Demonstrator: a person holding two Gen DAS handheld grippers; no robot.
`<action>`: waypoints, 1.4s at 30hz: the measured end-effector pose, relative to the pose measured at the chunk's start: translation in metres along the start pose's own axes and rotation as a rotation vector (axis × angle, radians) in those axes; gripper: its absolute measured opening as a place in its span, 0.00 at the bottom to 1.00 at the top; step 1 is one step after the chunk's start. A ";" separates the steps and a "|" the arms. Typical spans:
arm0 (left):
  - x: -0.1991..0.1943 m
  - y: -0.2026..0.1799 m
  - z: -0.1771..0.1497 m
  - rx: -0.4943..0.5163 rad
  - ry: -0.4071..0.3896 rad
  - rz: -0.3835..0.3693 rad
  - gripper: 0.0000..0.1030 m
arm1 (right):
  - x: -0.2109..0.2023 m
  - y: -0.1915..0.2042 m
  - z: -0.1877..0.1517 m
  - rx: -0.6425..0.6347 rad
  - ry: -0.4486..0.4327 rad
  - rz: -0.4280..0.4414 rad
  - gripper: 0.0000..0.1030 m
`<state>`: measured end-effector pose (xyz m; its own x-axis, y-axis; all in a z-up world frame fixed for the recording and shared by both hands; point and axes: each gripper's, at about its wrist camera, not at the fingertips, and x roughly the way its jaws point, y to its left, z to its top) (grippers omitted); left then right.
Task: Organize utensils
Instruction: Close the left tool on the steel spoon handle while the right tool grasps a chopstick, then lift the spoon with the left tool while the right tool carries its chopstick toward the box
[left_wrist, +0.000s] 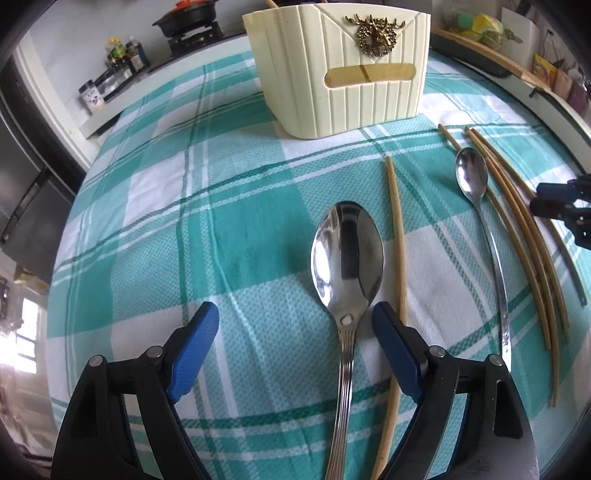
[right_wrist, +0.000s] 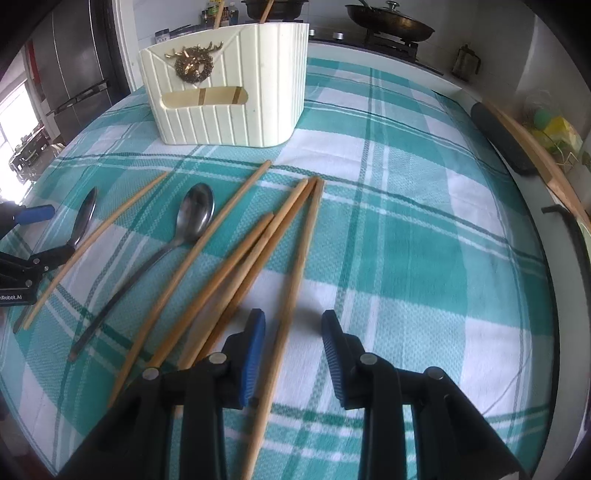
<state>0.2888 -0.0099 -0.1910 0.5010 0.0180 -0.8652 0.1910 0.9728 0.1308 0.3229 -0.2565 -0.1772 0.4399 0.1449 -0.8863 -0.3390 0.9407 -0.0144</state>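
Note:
A large steel spoon (left_wrist: 347, 254) lies on the checked cloth, its handle running back between the fingers of my left gripper (left_wrist: 295, 317), which stands wide open and clear of it. One wooden chopstick (left_wrist: 397, 240) lies just beside the right finger. A small spoon (left_wrist: 471, 173) and several chopsticks (left_wrist: 524, 229) lie further right. My right gripper (right_wrist: 293, 325) is open over the chopstick pile (right_wrist: 236, 258); one chopstick (right_wrist: 301, 258) runs between its pads, nearer the left one, not pinched. The cream utensil holder (right_wrist: 229, 99) stands behind, with chopsticks in it.
A teal and white checked cloth (right_wrist: 424, 221) covers the table. Behind are a stove with a pan (right_wrist: 391, 22) and pot, bottles (left_wrist: 122, 55) and a dark fridge (right_wrist: 74, 55). A wooden board (right_wrist: 532, 140) and dark bar lie along the right edge.

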 end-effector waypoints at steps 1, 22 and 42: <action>0.001 0.000 0.003 -0.003 0.003 -0.013 0.79 | 0.004 -0.002 0.008 0.001 0.003 0.001 0.30; -0.057 0.014 0.009 -0.050 -0.159 -0.113 0.39 | -0.046 -0.028 0.048 0.216 -0.210 0.176 0.07; -0.159 0.043 0.002 -0.156 -0.365 -0.225 0.39 | -0.192 0.000 0.004 0.180 -0.624 0.187 0.07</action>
<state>0.2196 0.0287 -0.0468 0.7317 -0.2529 -0.6330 0.2137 0.9669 -0.1394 0.2413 -0.2836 -0.0051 0.8037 0.4091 -0.4320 -0.3358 0.9113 0.2383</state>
